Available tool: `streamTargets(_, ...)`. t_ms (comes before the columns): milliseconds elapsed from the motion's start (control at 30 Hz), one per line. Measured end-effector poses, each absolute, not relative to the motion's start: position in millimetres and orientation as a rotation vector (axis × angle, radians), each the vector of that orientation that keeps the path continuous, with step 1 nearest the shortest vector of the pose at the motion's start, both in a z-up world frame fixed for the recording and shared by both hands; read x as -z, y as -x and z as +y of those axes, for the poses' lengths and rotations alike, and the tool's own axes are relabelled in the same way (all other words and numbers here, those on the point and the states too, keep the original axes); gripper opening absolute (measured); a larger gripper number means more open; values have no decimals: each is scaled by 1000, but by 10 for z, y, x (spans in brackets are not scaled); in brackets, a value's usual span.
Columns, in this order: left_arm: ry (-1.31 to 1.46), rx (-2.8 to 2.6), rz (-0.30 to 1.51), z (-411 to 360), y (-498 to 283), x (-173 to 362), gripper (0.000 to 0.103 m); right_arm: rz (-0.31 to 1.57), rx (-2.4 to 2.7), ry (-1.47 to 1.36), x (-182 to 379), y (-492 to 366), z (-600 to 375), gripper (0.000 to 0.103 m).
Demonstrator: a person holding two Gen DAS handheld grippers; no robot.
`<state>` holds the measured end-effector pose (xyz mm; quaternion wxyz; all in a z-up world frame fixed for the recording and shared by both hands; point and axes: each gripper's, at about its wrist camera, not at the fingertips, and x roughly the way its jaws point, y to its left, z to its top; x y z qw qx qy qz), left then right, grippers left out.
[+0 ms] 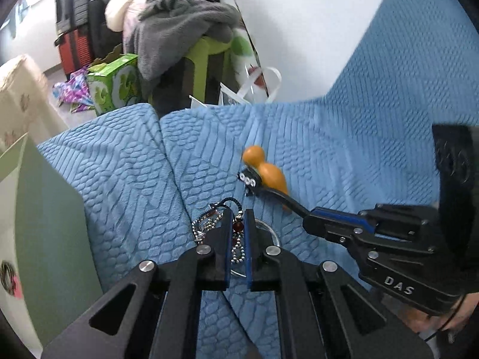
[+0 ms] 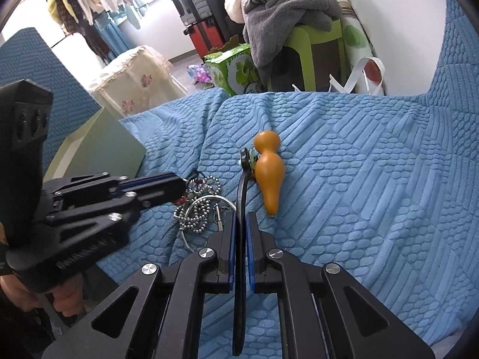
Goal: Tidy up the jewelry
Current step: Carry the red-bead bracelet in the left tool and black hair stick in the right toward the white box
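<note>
My right hand-held gripper is closed on a thin black strap that runs up the middle of the right wrist view to a jewelled end lying against an orange gourd-shaped piece on the blue quilted cover. My left hand-held gripper sits at lower centre of its own view, pads close together over the ball chain and a red bead; I judge it pinched on that tangle, though the contact is partly masked. To do this well, I would keep the strap clamped flat, lift slowly so the gourd does not snag, and hold the chain pile down. A green box stands at mid left, probably the destination. I cannot see inside it, the clear ring is half buried under chain, and the strap's lower end is cut off.
</note>
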<state>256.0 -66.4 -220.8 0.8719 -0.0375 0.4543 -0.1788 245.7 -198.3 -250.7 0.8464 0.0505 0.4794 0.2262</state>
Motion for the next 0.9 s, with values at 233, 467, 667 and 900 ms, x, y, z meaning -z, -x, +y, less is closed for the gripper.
streamTargets(233,141,382,902,-531,-2479,1953,6,966,-429,-102,2304,-2355,-1987,5)
streamTargets(467,183,358,901,-355,-2371,1728,6,952,-412,-111,2100,-2285,-1911,5)
streamTargets(667,223,334,885,-156,-2273,1453,6,941,-399,-90,1855,-2250,-1786,5)
streamTargets(900,243,302,850,136,-2246,1094,6,885,-390,-56,1379,-2263,-1588,5)
